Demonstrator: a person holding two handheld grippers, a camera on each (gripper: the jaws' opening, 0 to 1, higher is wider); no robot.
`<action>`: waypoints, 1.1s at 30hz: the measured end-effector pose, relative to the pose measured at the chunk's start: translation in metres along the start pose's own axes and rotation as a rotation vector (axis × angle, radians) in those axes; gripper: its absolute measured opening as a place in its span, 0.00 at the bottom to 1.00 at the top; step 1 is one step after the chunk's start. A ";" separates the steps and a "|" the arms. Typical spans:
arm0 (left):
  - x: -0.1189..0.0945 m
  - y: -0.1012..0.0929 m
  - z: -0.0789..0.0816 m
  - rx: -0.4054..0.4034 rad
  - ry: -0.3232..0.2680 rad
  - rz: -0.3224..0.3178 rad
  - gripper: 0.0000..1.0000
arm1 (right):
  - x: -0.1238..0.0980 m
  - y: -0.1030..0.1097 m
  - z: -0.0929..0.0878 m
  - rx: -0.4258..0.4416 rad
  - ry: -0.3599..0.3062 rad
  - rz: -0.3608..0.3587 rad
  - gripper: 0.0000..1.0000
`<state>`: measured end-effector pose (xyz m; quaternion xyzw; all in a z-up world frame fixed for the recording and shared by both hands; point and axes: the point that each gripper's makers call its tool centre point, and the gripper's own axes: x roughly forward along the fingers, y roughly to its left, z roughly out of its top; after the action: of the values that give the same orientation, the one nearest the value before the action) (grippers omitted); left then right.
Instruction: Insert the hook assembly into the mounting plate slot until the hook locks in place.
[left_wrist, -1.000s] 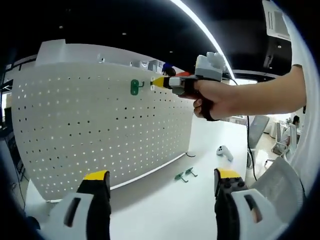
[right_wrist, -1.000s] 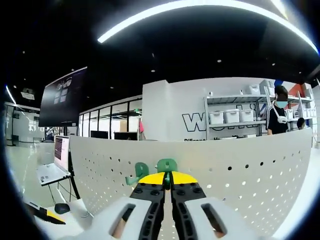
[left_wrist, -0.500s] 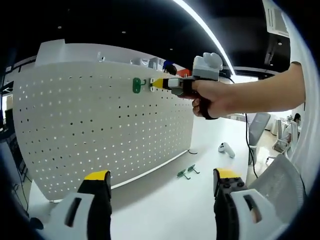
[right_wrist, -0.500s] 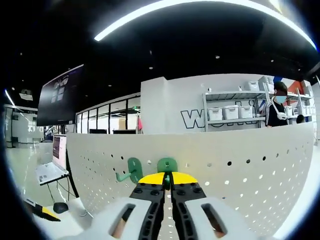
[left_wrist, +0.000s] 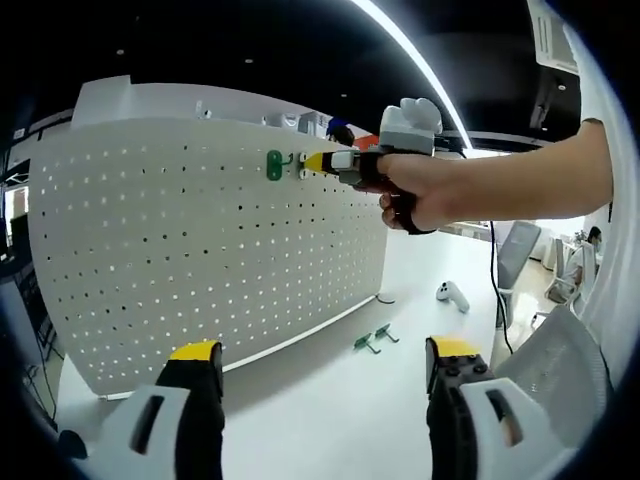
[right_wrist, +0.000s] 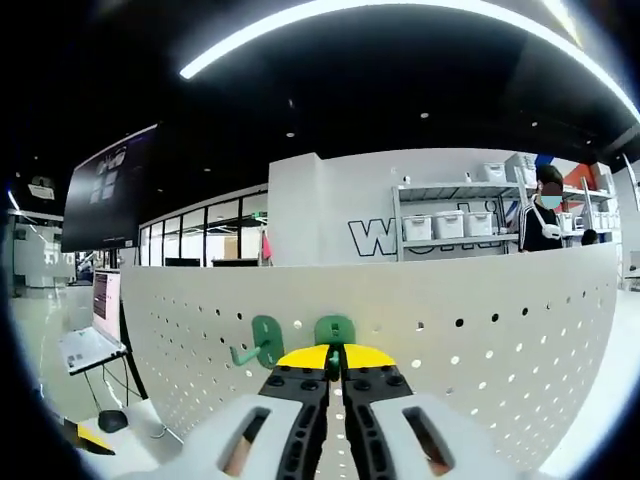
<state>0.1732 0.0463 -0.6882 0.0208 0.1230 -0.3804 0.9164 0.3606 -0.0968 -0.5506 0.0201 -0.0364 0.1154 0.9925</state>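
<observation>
Open-plan office, white tabletop (left_wrist: 330, 410) with an upright white perforated pegboard panel (left_wrist: 200, 250) standing on it; two loose green hooks (left_wrist: 372, 340) lie on the table near the panel's foot, a white controller (left_wrist: 452, 296) further back. Right gripper (right_wrist: 335, 352), seen at the panel's top edge from the left gripper view, has its yellow-tipped jaws clamped on a green plastic hook (right_wrist: 335, 329) pressed against the panel, just beside a second green hook (right_wrist: 262, 340) already mounted there. Left gripper (left_wrist: 318, 352) hangs low over the table, jaws spread wide, holding nothing.

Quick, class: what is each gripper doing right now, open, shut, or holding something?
Left gripper: open, holding nothing, above the table.
Right gripper: shut on a green hook, at the pegboard.
</observation>
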 end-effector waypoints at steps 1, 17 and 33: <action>0.000 0.000 0.000 0.000 -0.001 0.000 0.86 | 0.000 -0.001 0.000 0.007 0.001 -0.018 0.01; -0.008 0.002 -0.003 -0.007 -0.005 0.007 0.86 | 0.003 -0.001 -0.004 -0.032 0.005 -0.154 0.02; -0.009 0.001 -0.003 -0.015 -0.016 0.009 0.85 | 0.001 -0.001 -0.004 -0.039 0.016 -0.131 0.03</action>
<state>0.1669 0.0536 -0.6890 0.0114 0.1187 -0.3756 0.9191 0.3619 -0.0976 -0.5548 0.0024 -0.0295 0.0495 0.9983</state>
